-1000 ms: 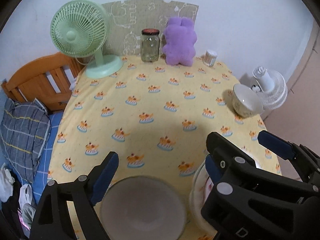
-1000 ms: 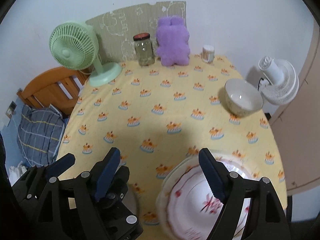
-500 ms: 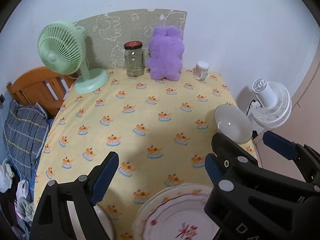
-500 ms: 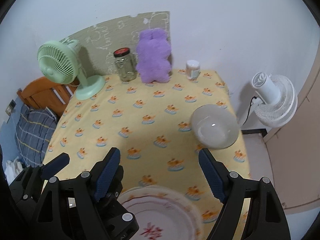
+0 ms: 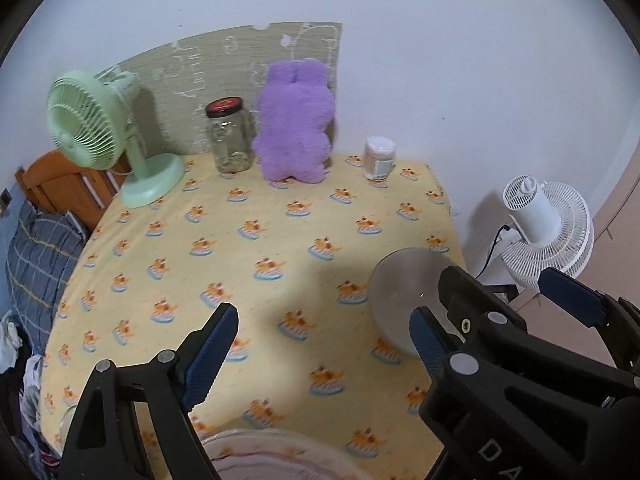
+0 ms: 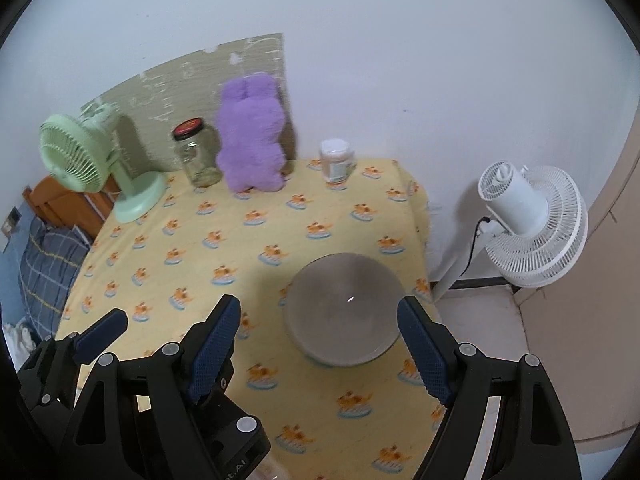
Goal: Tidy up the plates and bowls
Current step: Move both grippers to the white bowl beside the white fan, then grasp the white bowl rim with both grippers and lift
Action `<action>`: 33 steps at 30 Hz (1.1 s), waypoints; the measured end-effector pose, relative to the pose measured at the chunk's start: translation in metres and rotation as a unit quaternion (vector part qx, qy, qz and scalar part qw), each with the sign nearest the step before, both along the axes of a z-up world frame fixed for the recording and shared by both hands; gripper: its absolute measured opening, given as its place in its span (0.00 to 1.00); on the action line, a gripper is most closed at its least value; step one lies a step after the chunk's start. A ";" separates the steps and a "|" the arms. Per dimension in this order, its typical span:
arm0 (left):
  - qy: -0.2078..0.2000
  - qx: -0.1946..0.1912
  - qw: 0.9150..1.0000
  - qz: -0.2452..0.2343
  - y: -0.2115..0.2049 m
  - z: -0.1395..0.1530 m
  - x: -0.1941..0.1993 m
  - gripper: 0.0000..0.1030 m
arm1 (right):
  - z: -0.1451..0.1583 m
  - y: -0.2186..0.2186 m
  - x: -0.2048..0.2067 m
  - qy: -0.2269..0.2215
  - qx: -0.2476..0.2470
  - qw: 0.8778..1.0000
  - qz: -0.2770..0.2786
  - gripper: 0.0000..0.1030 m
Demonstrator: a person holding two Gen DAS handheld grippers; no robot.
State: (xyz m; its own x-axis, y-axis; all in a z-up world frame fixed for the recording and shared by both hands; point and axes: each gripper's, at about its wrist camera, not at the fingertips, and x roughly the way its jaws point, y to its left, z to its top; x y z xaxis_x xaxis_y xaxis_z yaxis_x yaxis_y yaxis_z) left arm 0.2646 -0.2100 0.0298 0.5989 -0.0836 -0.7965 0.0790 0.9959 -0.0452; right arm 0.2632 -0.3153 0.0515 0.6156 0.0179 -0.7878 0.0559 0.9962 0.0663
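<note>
Grippers poised over my yellow tablecloth (image 6: 280, 216): the right gripper (image 6: 320, 340) stands wide and empty above the bowl (image 6: 344, 312) near the cloth's right edge. My left gripper (image 5: 320, 344), also wide with nothing between its fingers, hangs beside it, a plate (image 5: 276, 452) at the near edge below.

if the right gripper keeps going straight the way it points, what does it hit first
Most likely the pale round bowl on the yellow patterned tablecloth. The right gripper is open and empty, and the bowl sits just ahead between its fingertips, though depth is hard to judge.
</note>
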 end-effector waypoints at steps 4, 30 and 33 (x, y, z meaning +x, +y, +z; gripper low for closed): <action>0.002 0.004 1.000 -0.015 -0.020 -0.013 0.018 0.80 | -0.013 -0.022 0.015 0.002 -0.002 1.000 -0.020 0.81; 0.075 0.029 0.996 -0.042 -0.065 -0.104 0.084 0.21 | -0.114 -0.066 0.080 0.073 0.018 0.996 -0.054 0.28; 0.080 0.035 0.995 -0.041 -0.067 -0.106 0.086 0.20 | -0.118 -0.069 0.082 0.076 0.022 0.995 -0.058 0.27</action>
